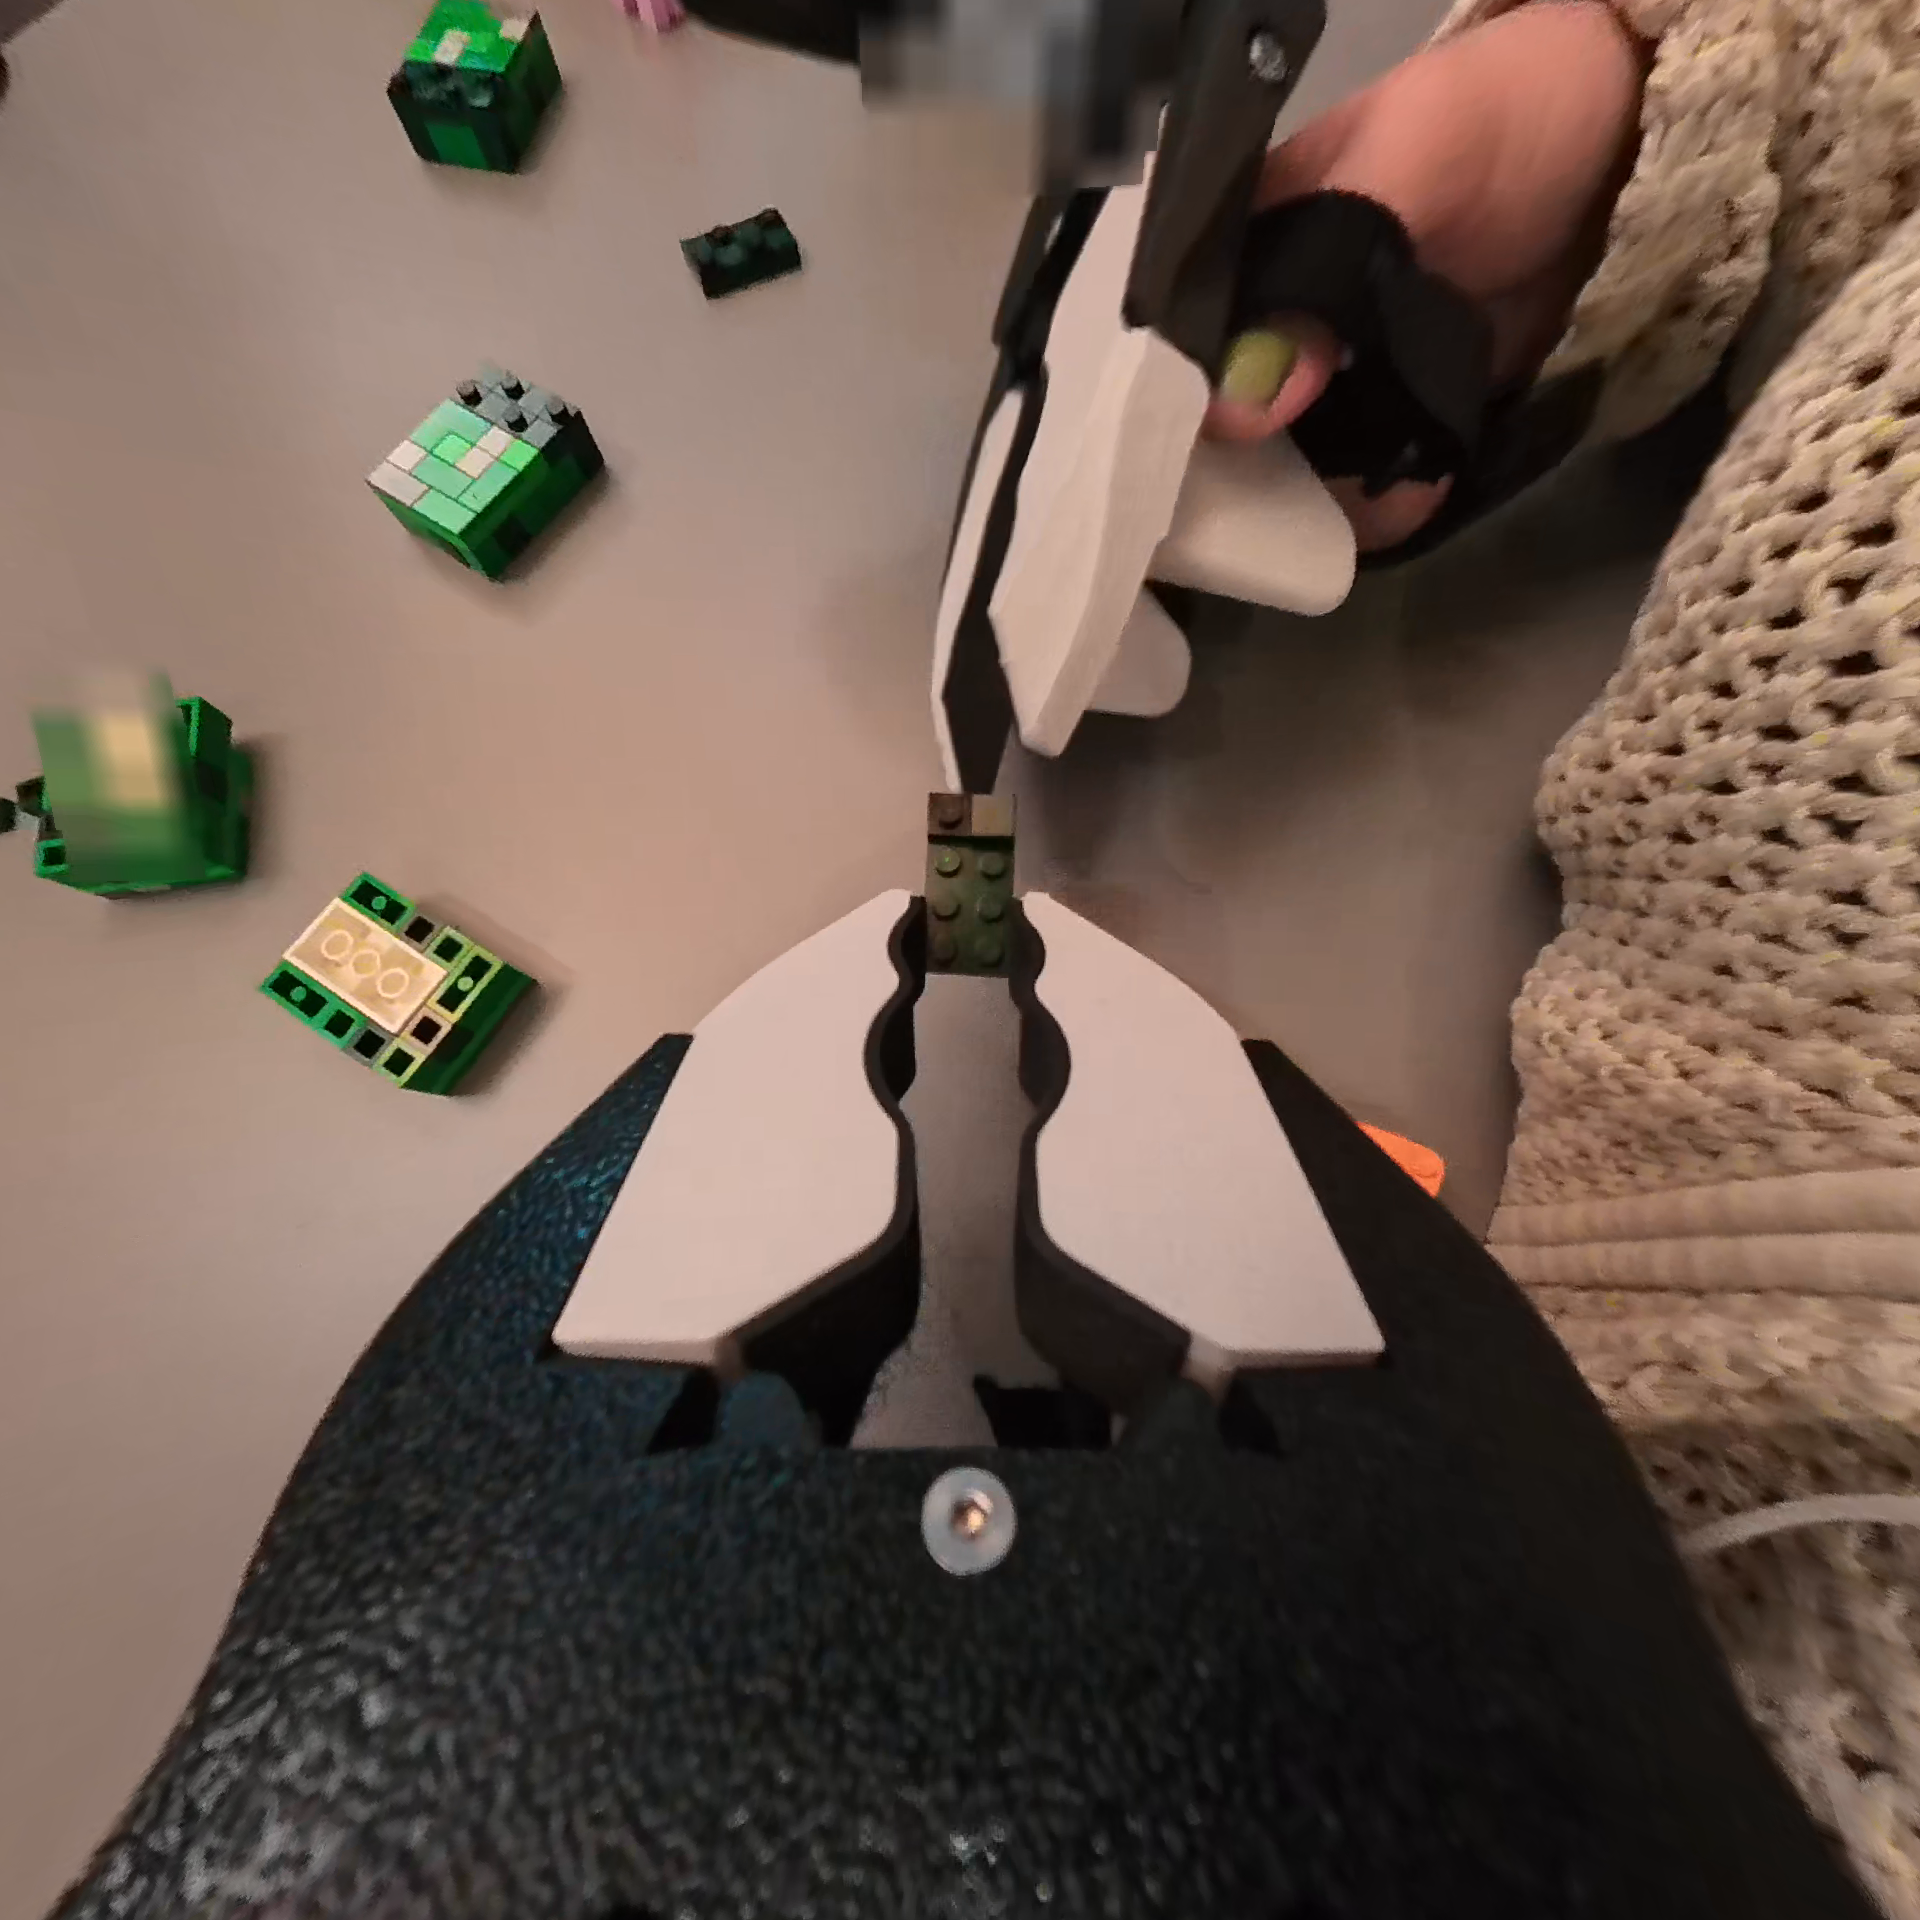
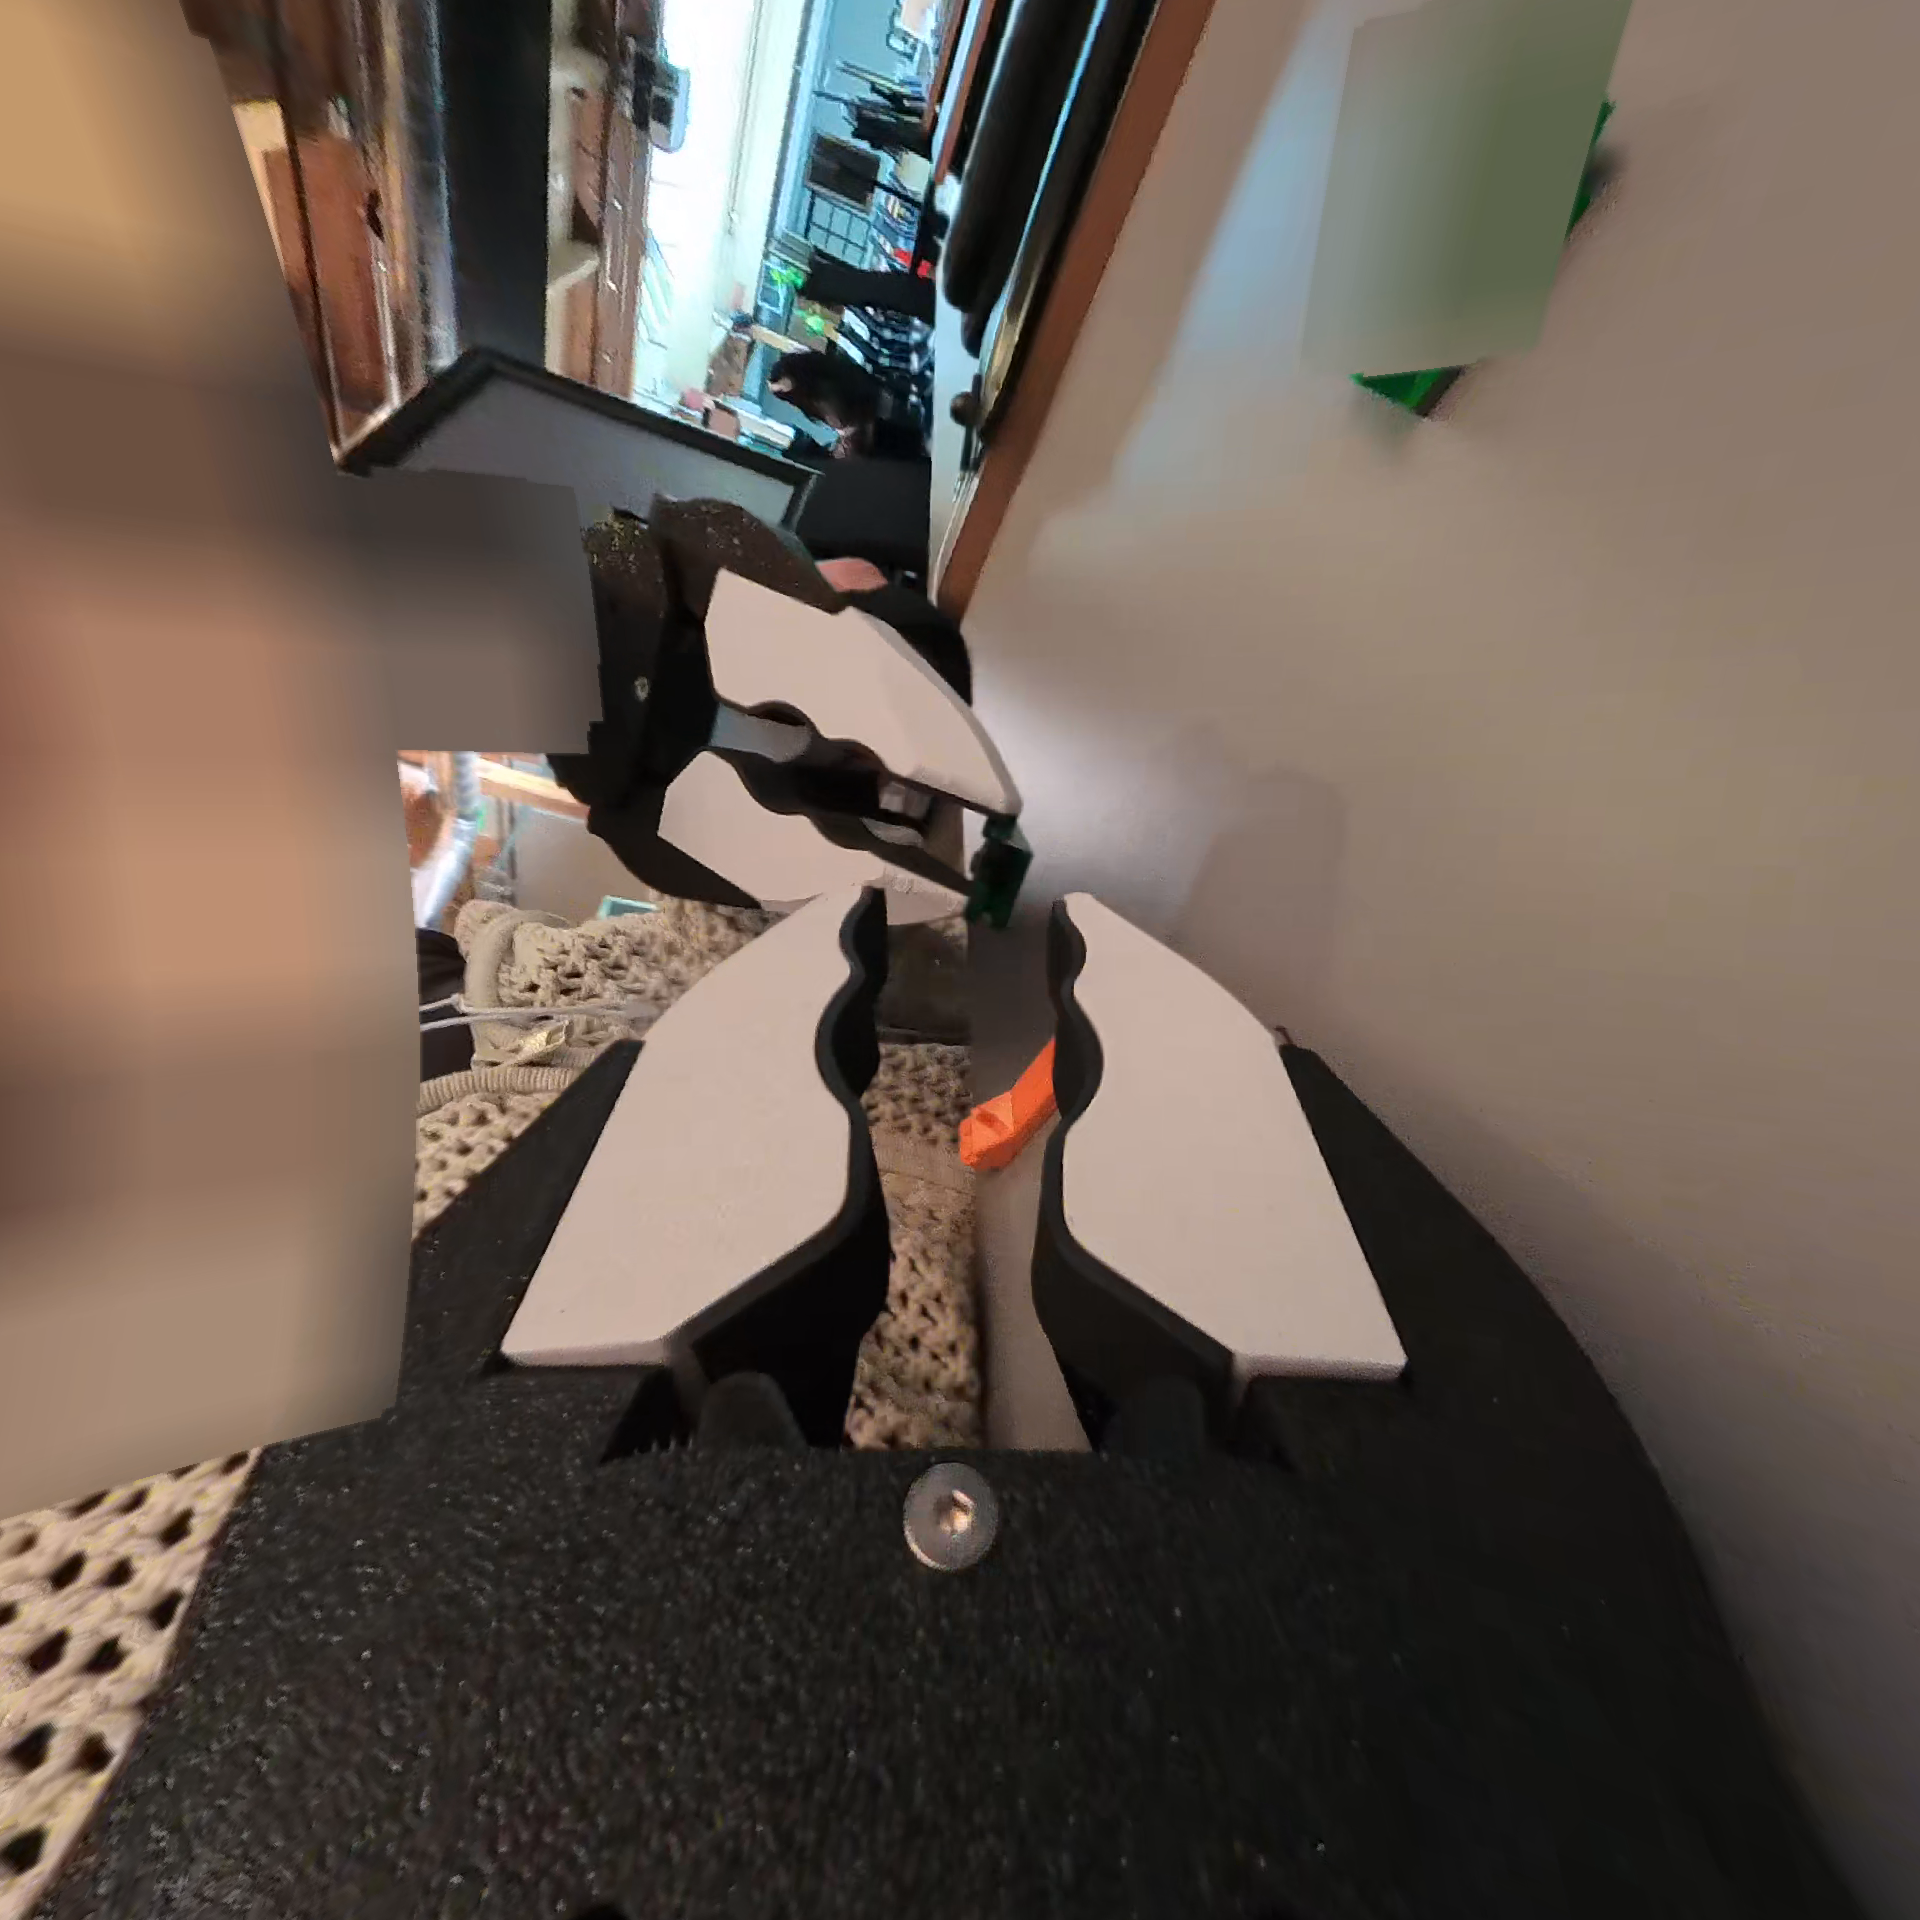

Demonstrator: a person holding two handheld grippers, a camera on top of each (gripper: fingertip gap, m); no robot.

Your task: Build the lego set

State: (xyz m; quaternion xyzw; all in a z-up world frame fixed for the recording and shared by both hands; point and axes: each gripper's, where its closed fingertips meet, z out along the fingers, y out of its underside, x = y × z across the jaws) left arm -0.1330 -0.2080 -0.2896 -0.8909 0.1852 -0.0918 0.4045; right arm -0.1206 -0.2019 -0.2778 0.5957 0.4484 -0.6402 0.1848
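Observation:
My left gripper (image 1: 971,925) is shut on a small dark green studded plate (image 1: 971,909) and holds it just above the grey table (image 1: 675,675). A small olive and tan piece (image 1: 971,816) sits at the plate's far end. My right gripper (image 1: 982,764) comes down from the upper right, with its tips just beyond that far end. In the right wrist view my right gripper (image 2: 966,914) is open and empty. The left gripper (image 2: 977,868) lies just ahead of it, holding the green plate (image 2: 997,878) edge-on.
Several green builds lie to the left: a cube (image 1: 473,88), a small dark brick (image 1: 740,252), a cube with a tiled top (image 1: 486,473), and a flat build with a tan plate (image 1: 395,982). An orange tool (image 2: 1013,1127) lies near the table edge. A knit sleeve (image 1: 1714,935) fills the right. My left and right fingertips are right by each other. The small dark brick (image 1: 740,252) lies around 20 cm away from my right fingertips.

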